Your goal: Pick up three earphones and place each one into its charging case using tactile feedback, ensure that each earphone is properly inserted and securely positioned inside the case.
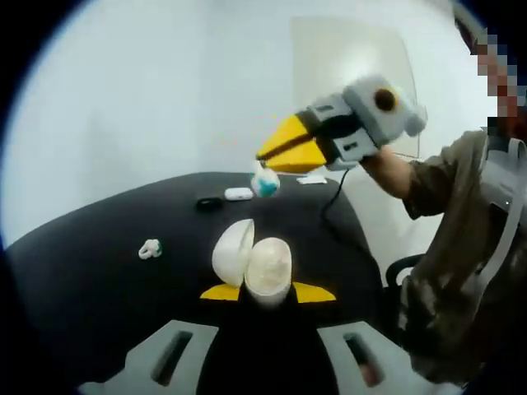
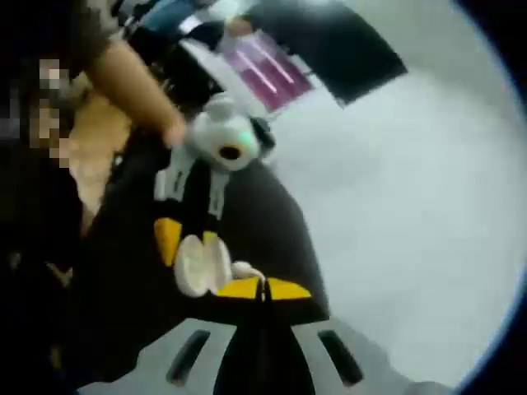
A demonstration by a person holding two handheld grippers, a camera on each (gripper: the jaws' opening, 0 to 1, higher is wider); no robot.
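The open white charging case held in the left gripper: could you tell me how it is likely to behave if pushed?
The charging case looks smooth and rounded, so it may slip between the left gripper tips. Its raised lid probably swings on a hinge and could snap shut. It seems small and light, likely shifting easily.

Black table (image 1: 99, 271): white earphone (image 1: 150, 248), white case (image 1: 239, 194), black case (image 1: 209, 202).

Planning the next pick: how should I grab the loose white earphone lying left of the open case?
Probably from above: the white earphone lies flat on the black table with bare surface all round. Close the jaws across its narrow body, not its ends; finer shape is too small to tell.
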